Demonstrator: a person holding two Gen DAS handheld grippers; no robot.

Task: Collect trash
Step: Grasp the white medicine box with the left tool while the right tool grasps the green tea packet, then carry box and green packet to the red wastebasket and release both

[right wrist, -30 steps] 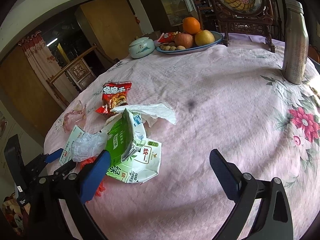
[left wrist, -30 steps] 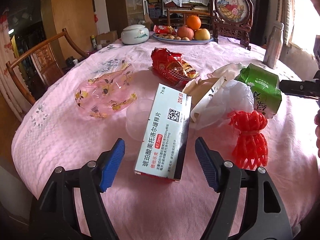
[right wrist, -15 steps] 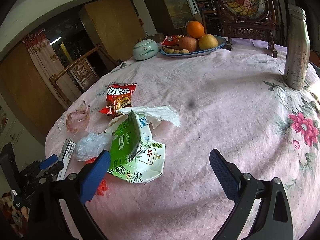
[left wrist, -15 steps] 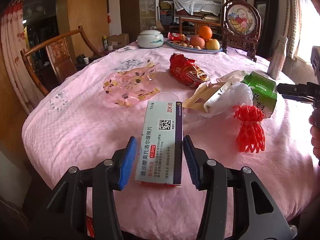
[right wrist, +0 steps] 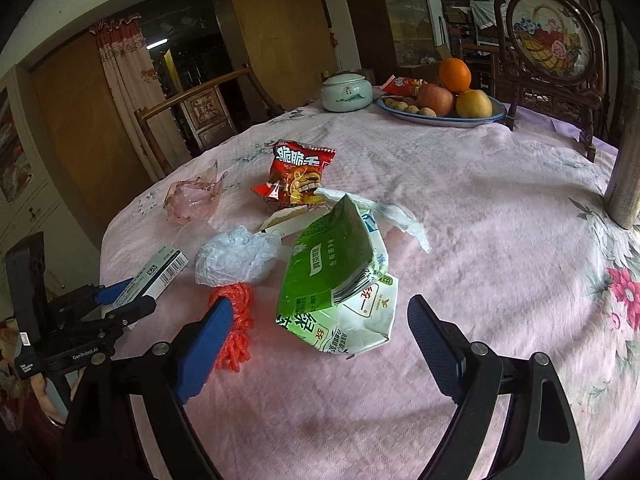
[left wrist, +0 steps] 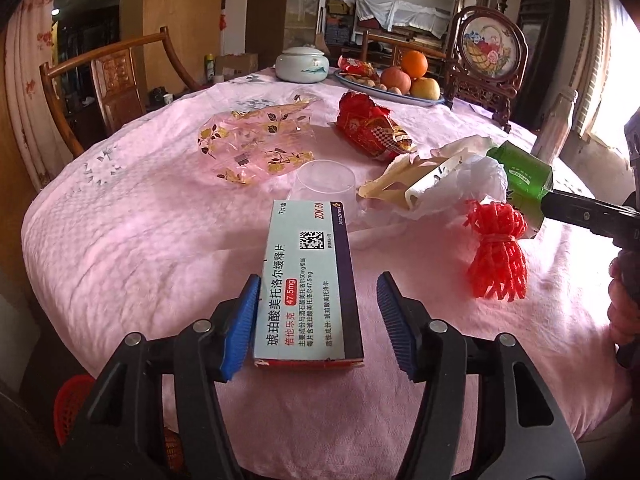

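Where the left wrist view looks along its fingers, left gripper (left wrist: 318, 328): jaws apart around the medicine box (left wrist: 308, 284); the left blue pad touches the box's edge, the right pad stands clear of it, so the box is not clamped.
Medicine box: flat on the pink tabletop (left wrist: 132, 240) near its edge, long side pointing to 12 o'clock from the left gripper.
Right gripper (right wrist: 320, 340): jaws wide apart, holding nothing, low over the tabletop.
Green carton (right wrist: 340, 280): crushed, lying at 12 o'clock from the right gripper, between its fingers' lines.
Red net (left wrist: 498, 256): bunched, at 2 o'clock from the medicine box, just beside the carton.
White plastic bag (right wrist: 236, 258): crumpled, touching the red net at its far end.
Clear cup (left wrist: 326, 186): at 12 o'clock just beyond the medicine box.
Red snack bag (right wrist: 300, 174): at 11 o'clock beyond the carton.
Pink floral wrapper (left wrist: 256, 140): at 11 o'clock from the medicine box, well apart.
Fruit plate (left wrist: 400, 82): far side of the tabletop, beside a white lidded jar (left wrist: 302, 64).
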